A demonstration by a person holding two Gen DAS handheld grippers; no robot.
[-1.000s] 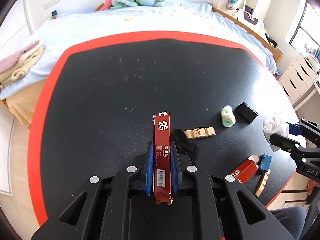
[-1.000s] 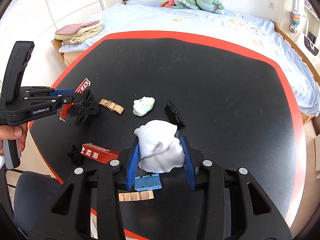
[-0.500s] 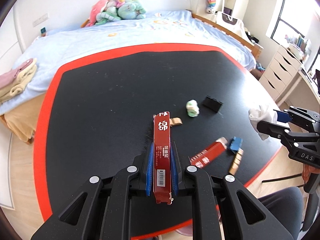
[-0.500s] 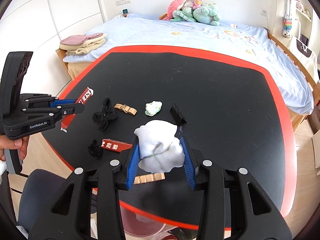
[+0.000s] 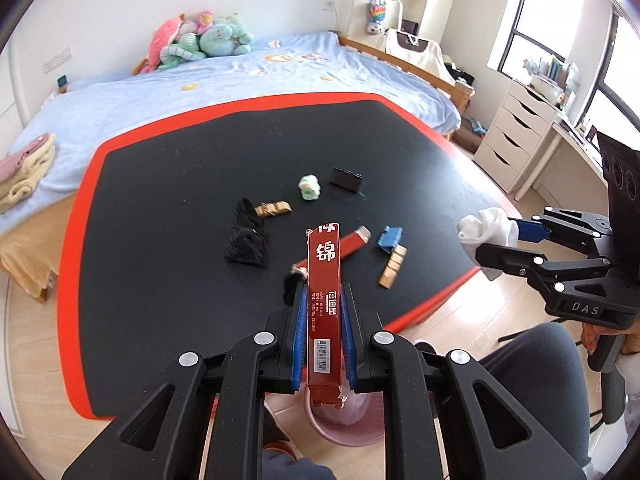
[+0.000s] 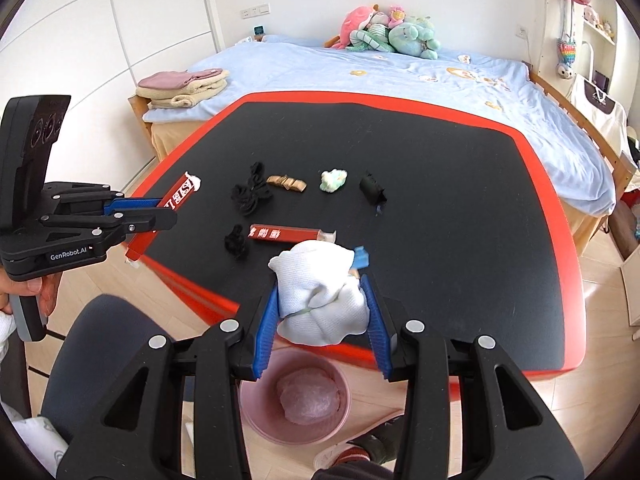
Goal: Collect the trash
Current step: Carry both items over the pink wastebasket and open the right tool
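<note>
My left gripper (image 5: 323, 294) is shut on a long red carton (image 5: 325, 276), which sticks forward and up past the fingers. In the right wrist view that gripper (image 6: 160, 216) hovers off the table's left corner with the carton (image 6: 180, 196). A crumpled white wad (image 6: 320, 300) is squeezed between the blue pads of my right gripper (image 6: 321, 284); the left wrist view shows it (image 5: 484, 228) beyond the table's near-right edge. A pink bin (image 6: 256, 412) with a clear liner stands on the floor below both grippers, partly hidden in the left wrist view (image 5: 316, 420).
On the black, red-edged table (image 6: 440, 200) lie a second red carton (image 6: 284, 234), black fabric scraps (image 6: 250, 196), a brown wrapper (image 6: 286, 183), a green-white wad (image 6: 333, 180), a black clip (image 6: 372, 190) and a blue piece (image 5: 388, 238). A person's leg (image 6: 100, 360) is near the bin; a bed stands behind.
Both grippers have drawn back from over the table past its near edge and risen a little, each keeping its load. The pink bin has come into view below them.
</note>
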